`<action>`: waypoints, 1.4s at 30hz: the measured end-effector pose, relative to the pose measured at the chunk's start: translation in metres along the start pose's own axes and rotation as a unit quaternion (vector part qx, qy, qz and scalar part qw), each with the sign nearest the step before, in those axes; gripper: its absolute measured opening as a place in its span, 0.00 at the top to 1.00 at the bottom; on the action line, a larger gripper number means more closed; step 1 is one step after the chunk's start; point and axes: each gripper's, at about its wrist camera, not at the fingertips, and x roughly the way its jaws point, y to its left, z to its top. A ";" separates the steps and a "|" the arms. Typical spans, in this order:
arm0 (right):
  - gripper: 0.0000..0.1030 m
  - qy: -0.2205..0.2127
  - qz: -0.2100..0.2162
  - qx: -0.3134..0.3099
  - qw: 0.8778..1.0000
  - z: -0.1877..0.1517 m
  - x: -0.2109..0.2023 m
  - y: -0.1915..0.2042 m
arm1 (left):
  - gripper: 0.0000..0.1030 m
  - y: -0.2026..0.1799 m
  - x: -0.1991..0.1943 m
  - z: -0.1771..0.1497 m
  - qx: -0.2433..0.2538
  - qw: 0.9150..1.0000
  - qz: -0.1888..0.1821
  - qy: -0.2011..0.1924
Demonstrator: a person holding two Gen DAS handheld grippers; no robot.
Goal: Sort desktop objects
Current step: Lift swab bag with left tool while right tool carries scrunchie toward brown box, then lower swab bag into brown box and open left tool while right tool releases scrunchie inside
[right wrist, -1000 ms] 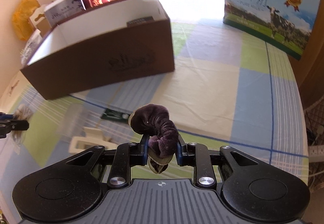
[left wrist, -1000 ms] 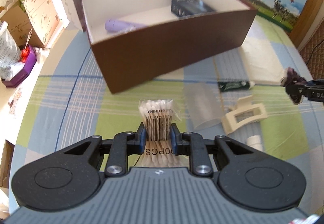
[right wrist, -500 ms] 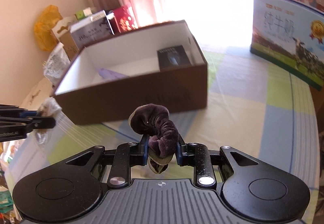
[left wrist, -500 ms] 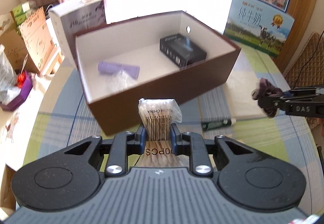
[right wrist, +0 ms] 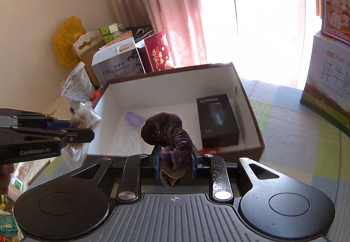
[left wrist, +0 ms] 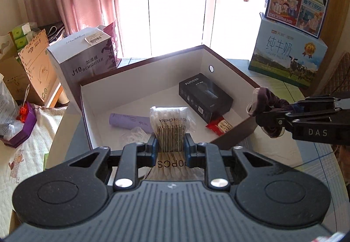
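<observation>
My left gripper (left wrist: pixel 170 145) is shut on a clear bag of cotton swabs (left wrist: pixel 171 120), held over the near edge of the open brown box (left wrist: pixel 229 62). My right gripper (right wrist: pixel 175 162) is shut on a dark purple velvet scrunchie (right wrist: pixel 169 130), just short of the box's near wall (right wrist: pixel 260 132). In the left wrist view that scrunchie (left wrist: pixel 265 99) hangs at the box's right corner. Inside the box lie a black carton (left wrist: pixel 205 96), a lilac tube (left wrist: pixel 129 121), a red sachet (left wrist: pixel 219 127) and a clear wrapper (left wrist: pixel 135 135).
A grey humidifier carton (left wrist: pixel 87 60) stands behind the box on the left. Blue milk cartons (left wrist: pixel 288 60) stand at the back right of the checked tablecloth (right wrist: pixel 295 143). Cardboard boxes and bags (left wrist: pixel 28 67) crowd the left side beyond the table edge.
Both grippers have risen and moved toward the box with their loads. The box interior now fills more of each view, and the items left on the tablecloth have dropped out of sight.
</observation>
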 end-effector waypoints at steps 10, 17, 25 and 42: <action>0.78 0.018 -0.004 -0.007 1.000 0.041 0.058 0.004 | 0.81 0.023 0.048 0.037 -0.017 1.000 0.004 0.015; 0.78 0.041 -0.012 -0.001 0.999 0.056 0.097 -0.002 | 0.81 0.036 0.086 0.048 -0.028 0.999 0.008 0.035; 0.78 0.073 -0.027 0.000 0.997 0.067 0.139 -0.009 | 0.81 0.045 0.131 0.057 -0.029 0.997 0.017 0.064; 0.78 0.098 -0.037 0.022 0.994 0.069 0.169 -0.035 | 0.78 0.050 0.181 0.068 -0.046 0.995 0.017 0.087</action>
